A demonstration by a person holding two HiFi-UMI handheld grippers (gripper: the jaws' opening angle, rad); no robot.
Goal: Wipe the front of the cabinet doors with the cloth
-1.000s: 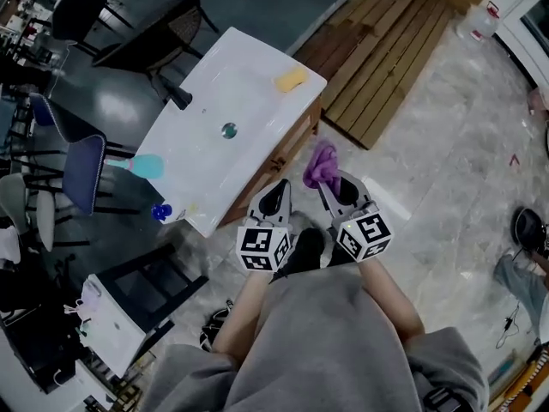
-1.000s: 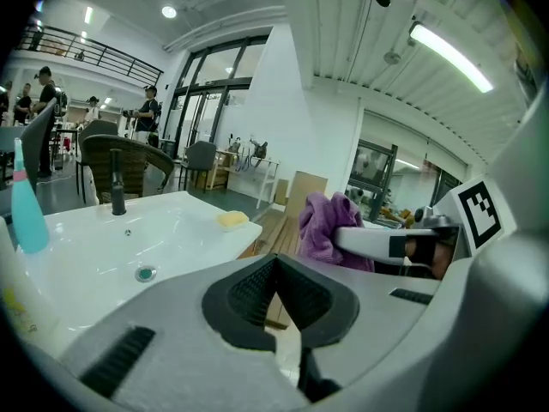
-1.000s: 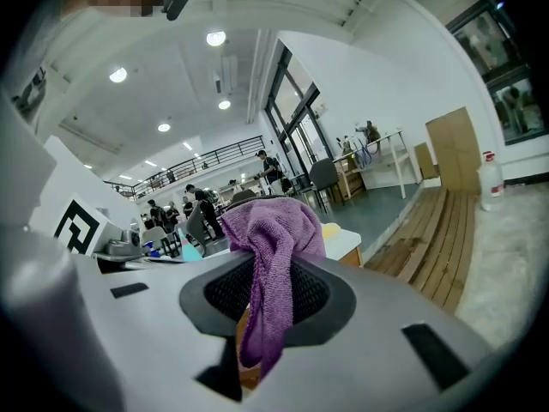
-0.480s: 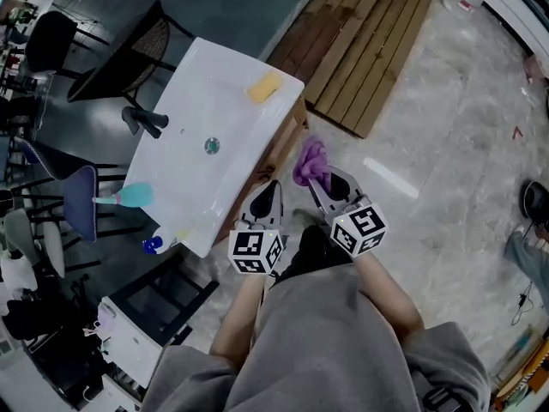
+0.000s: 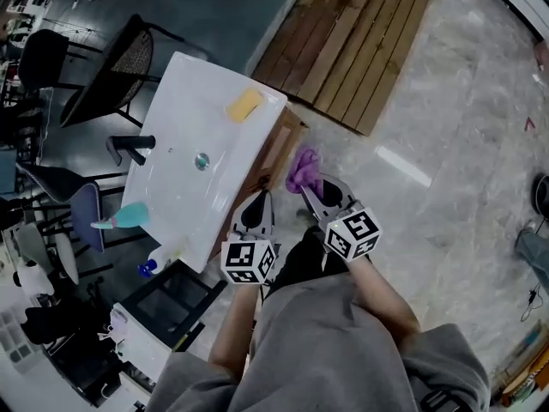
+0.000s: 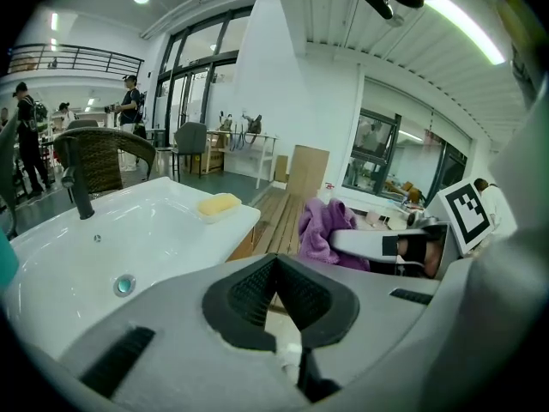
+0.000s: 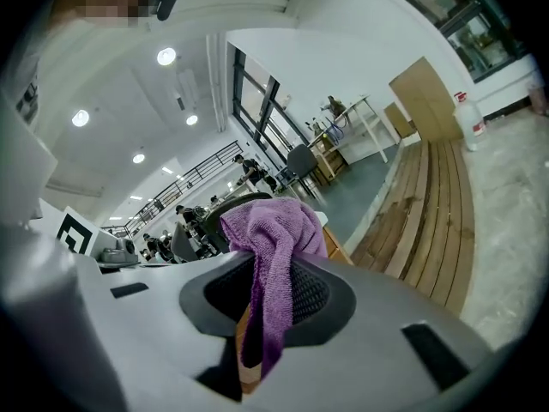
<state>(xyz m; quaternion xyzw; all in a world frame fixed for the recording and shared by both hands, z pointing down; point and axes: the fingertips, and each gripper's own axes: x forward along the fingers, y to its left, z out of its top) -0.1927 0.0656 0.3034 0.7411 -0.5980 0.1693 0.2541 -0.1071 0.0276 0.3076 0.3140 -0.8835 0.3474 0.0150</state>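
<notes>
Cloth point(image 5: 302, 168) — purple terry, bunched, loose tail hanging down between ribbed black pads. Right hand-held gripper point(image 5: 310, 189) clamped on it, forearm reaching forward; cloth just beside wooden cabinet point(image 5: 276, 148) front, contact unclear. Left hand-held gripper point(image 5: 258, 206) alongside — jaws together, holding nothing, aimed at cabinet. Glossy white sink point(image 5: 232, 140) on top, yellow sponge point(image 5: 244, 105) at its corner.

purple cloth point(image 5: 302, 168), white sink point(image 5: 225, 168), yellow sponge point(image 5: 244, 106), grey marbled floor point(image 5: 446, 118).

White sink top point(image 5: 193, 88): yellow sponge point(image 5: 244, 105) at corner, black faucet point(image 5: 129, 148).
</notes>
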